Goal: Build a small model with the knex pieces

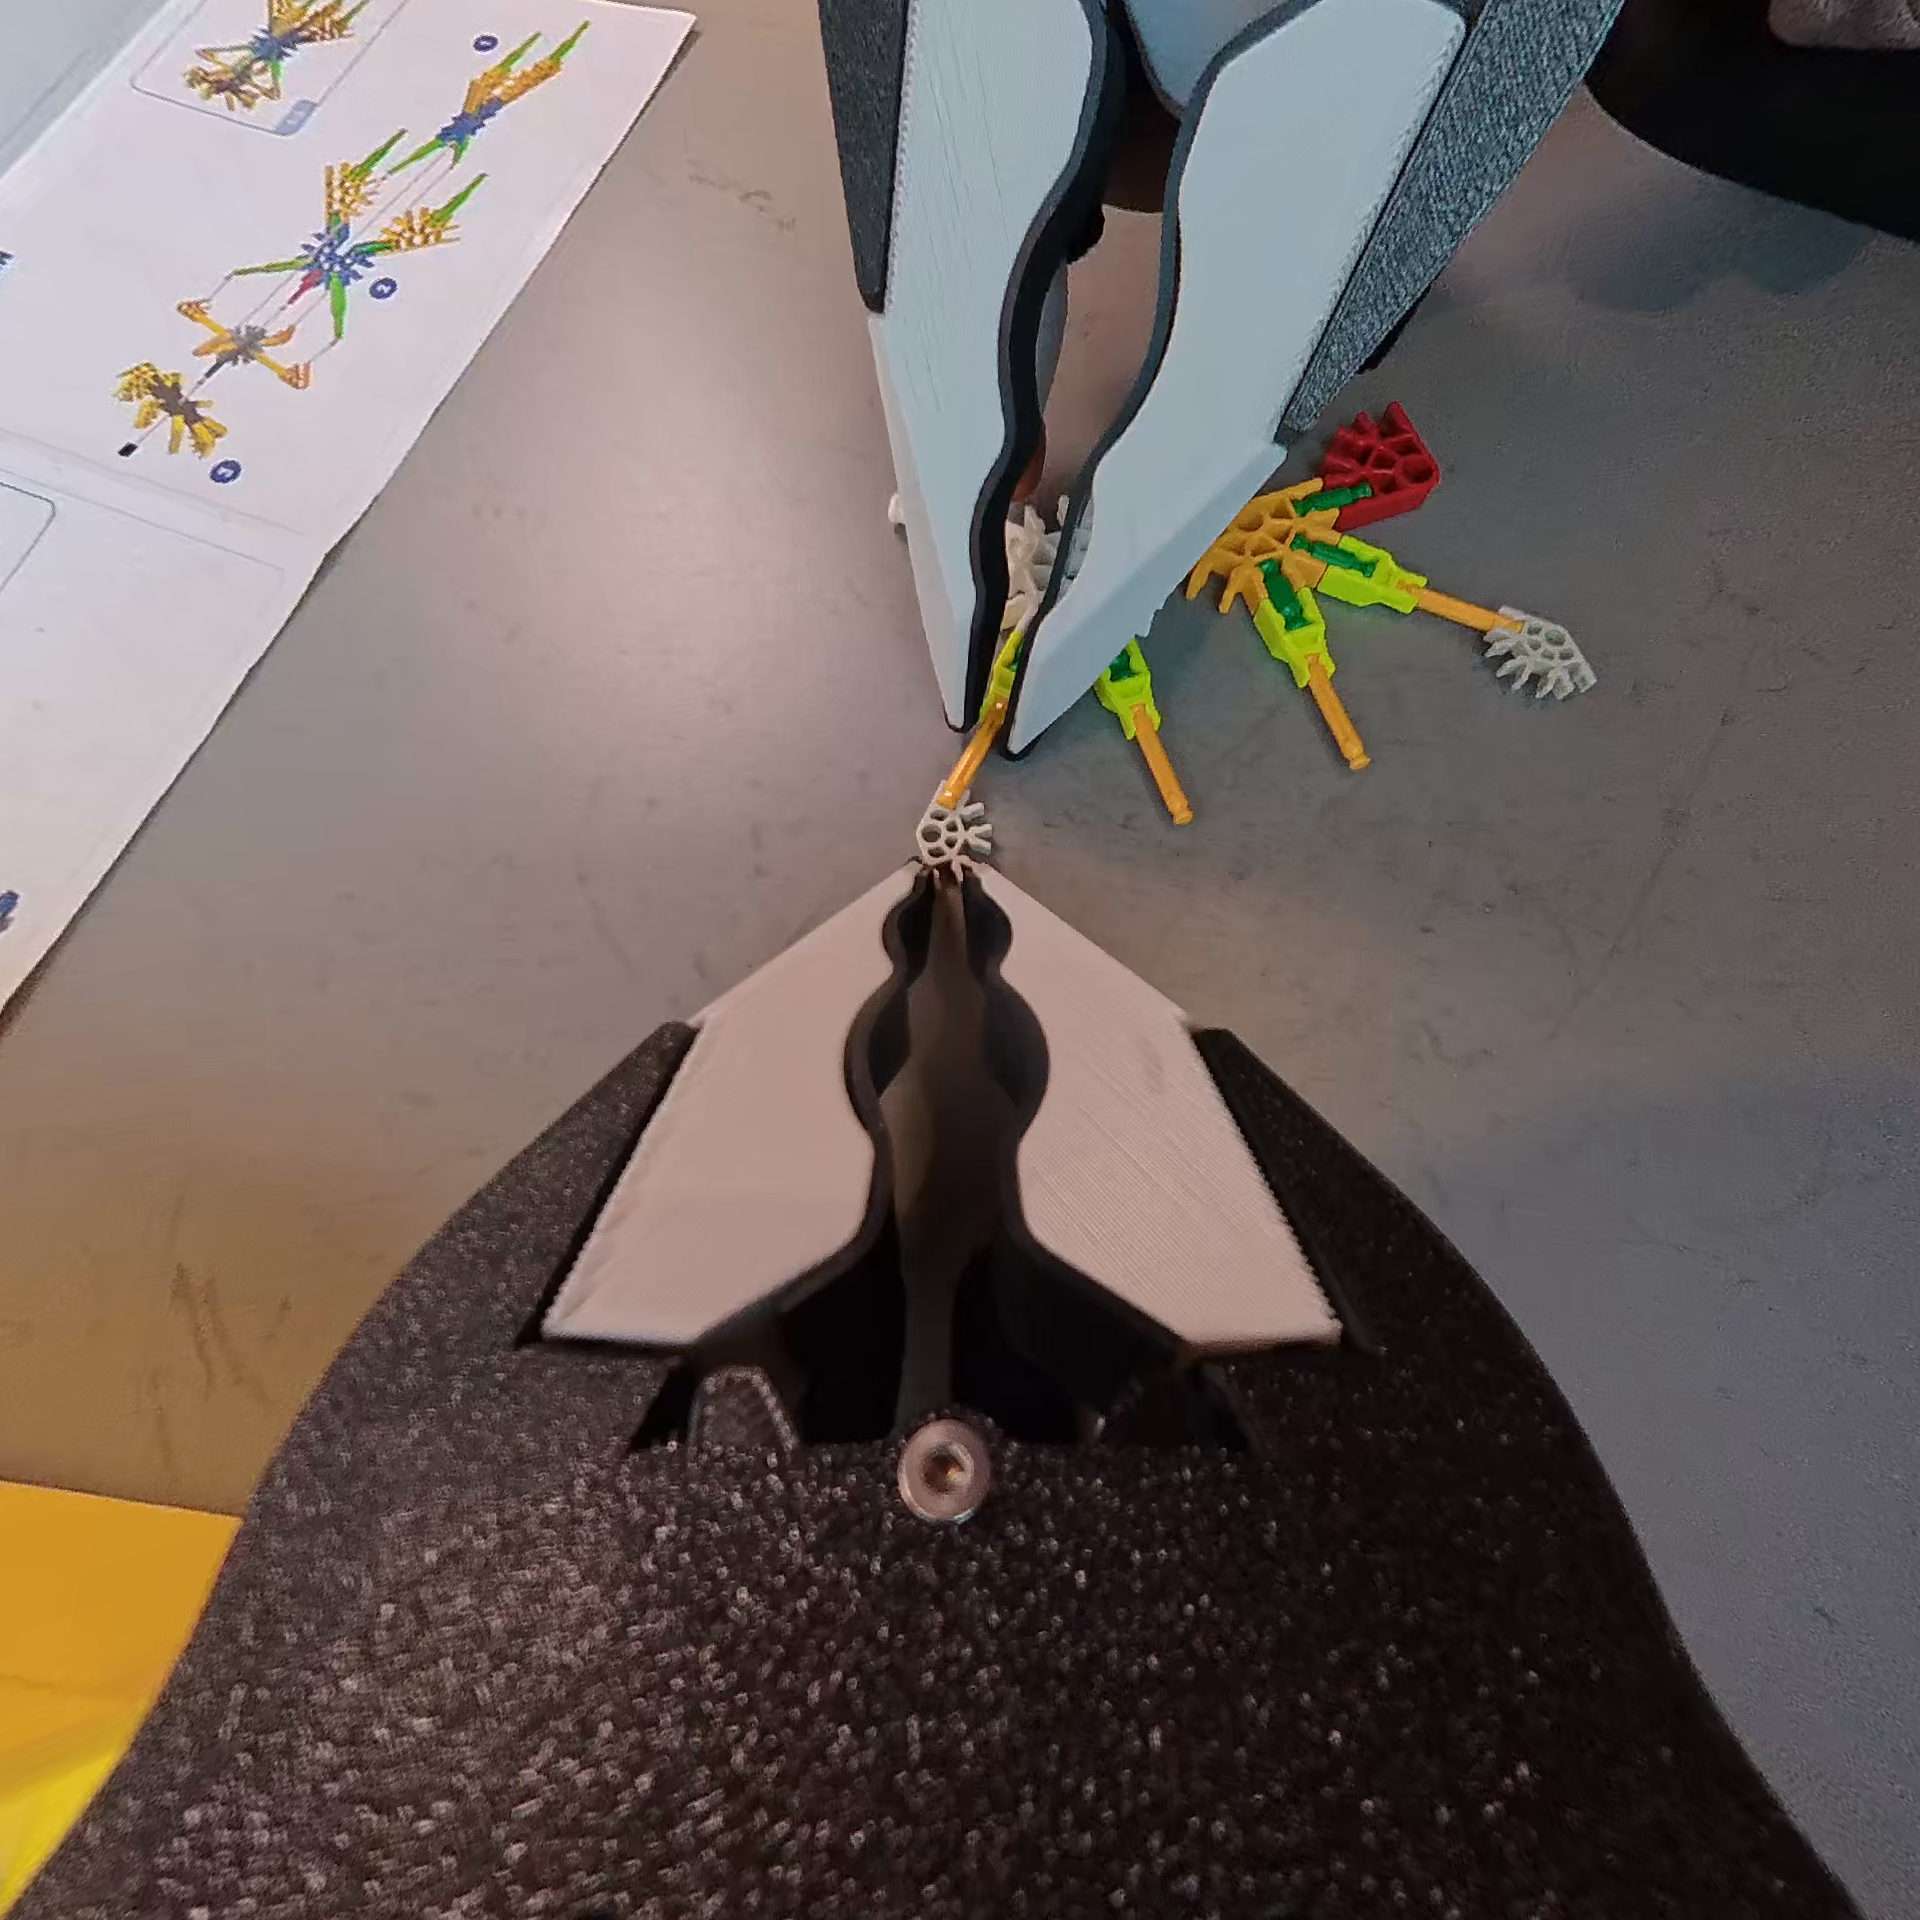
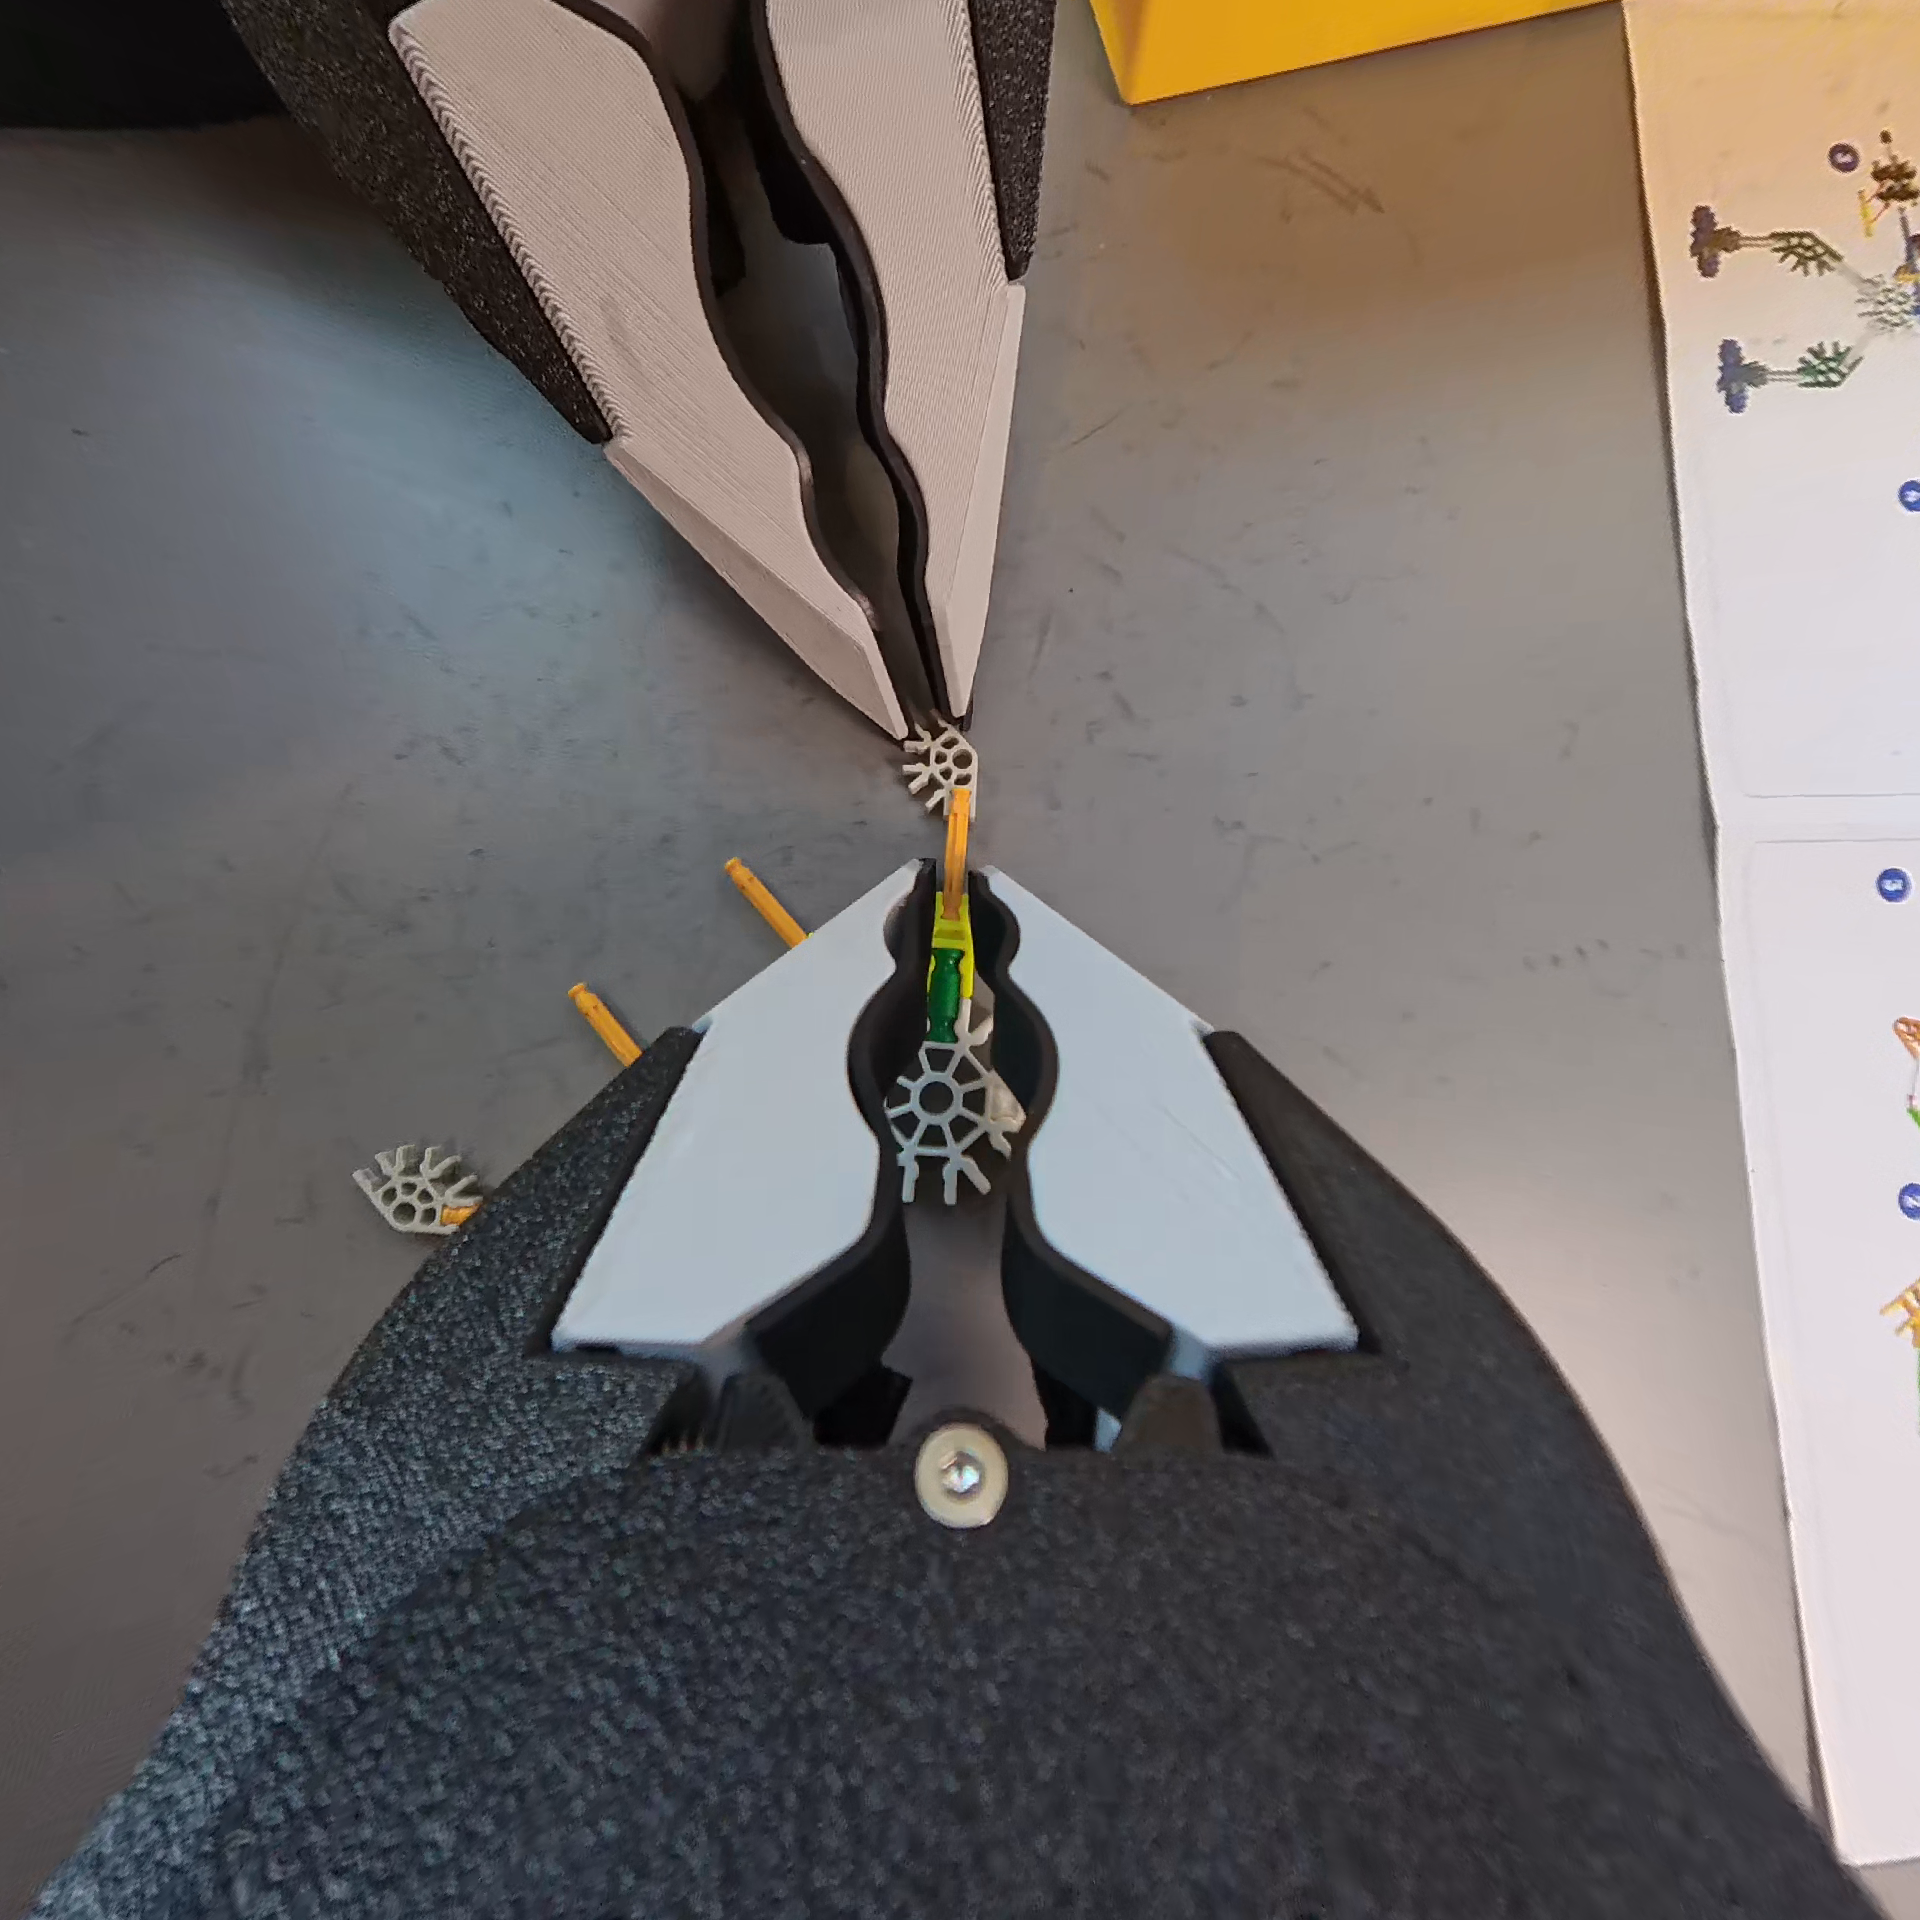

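My left gripper (image 1: 948,878) is shut on a small grey fan-shaped connector (image 1: 954,831), pinched at its very tips. My right gripper (image 1: 987,732) faces it from above, shut on a lime-green piece (image 2: 951,925) of a toy rod assembly. An orange rod (image 2: 958,831) sticks out past the right gripper (image 2: 951,871), and its tip meets the grey connector (image 2: 943,764) held by the left gripper (image 2: 935,727). A white wheel connector (image 2: 940,1107) and a green rod sit between the right fingers. Both grippers hover just above the grey table (image 1: 520,727).
The rest of the assembly lies under the right gripper: an orange fan connector (image 1: 1262,535), a red connector (image 1: 1382,468), lime pieces with orange rods (image 1: 1335,717) and another grey connector (image 1: 1543,655). A printed instruction sheet (image 1: 260,260) lies at the left, a yellow box (image 1: 83,1642) nearby. Only a small space, under 4 cm, lies between the two pairs of fingers.
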